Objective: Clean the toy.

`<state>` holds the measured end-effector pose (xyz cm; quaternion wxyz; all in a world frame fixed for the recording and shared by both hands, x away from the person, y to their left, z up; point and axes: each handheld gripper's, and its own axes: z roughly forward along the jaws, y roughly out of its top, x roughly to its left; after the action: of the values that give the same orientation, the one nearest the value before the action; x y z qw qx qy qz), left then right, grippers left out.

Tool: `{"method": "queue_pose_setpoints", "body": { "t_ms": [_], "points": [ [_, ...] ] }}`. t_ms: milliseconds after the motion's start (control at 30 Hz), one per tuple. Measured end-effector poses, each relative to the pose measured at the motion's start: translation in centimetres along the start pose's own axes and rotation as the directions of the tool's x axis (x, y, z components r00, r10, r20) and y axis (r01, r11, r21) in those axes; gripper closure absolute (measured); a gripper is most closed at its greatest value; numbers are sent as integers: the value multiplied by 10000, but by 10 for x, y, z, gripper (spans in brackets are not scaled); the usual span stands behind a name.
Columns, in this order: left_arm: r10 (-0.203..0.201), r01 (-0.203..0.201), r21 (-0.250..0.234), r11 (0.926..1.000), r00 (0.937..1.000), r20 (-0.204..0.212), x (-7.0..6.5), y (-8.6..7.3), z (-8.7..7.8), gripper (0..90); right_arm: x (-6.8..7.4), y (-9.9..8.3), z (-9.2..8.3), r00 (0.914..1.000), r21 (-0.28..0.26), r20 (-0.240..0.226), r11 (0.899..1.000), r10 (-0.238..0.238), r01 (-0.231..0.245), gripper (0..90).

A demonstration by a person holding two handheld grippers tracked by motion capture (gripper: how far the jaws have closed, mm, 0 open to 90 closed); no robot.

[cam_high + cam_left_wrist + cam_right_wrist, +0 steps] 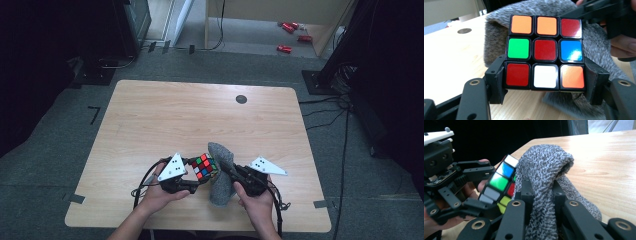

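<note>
cube point(205, 166) left of and touching sock point(222, 175), both near table point(150, 120) front edge

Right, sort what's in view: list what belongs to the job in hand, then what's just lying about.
In the job:
- Rubik's cube, clamped in the left gripper
- grey knitted cloth, pinched by the right gripper, draped against the cube

Lying about:
- red objects on the floor beyond the table
- round black grommet in the tabletop

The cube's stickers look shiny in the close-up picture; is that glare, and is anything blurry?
Left gripper view: yes, white glare on the cube's blue and red stickers, and the table hole behind is soft. Right gripper view: cloth sharp, far table hazy. High view: table lit, surroundings dark.
</note>
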<state>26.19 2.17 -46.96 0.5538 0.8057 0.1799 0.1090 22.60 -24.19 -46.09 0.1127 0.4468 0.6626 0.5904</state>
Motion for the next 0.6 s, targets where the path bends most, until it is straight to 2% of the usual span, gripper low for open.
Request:
{"method": "queue_pose_setpoints", "body": {
  "t_ms": [200,300,433,500,600],
  "points": [
    [156,-161,280,9995,9997,191,-6,-3,7,346,25,9,-3,9970,-381,-342,9969,-697,684,782],
    [322,-326,217,9992,9994,144,-9,-1,6,346,20,8,-4,9983,-341,-260,9981,-515,506,781],
    [161,-161,28,9999,9999,-7,-4,2,1,344,3,0,-1,10000,-33,89,10000,27,-27,782],
    [15,-15,34,10000,10000,-33,-2,1,0,344,5,0,-2,10000,-40,58,10000,-12,12,783],
    [103,-105,201,9997,9999,100,-4,0,3,345,19,6,-4,9987,-282,-266,9987,-433,425,783]
  ]
}}
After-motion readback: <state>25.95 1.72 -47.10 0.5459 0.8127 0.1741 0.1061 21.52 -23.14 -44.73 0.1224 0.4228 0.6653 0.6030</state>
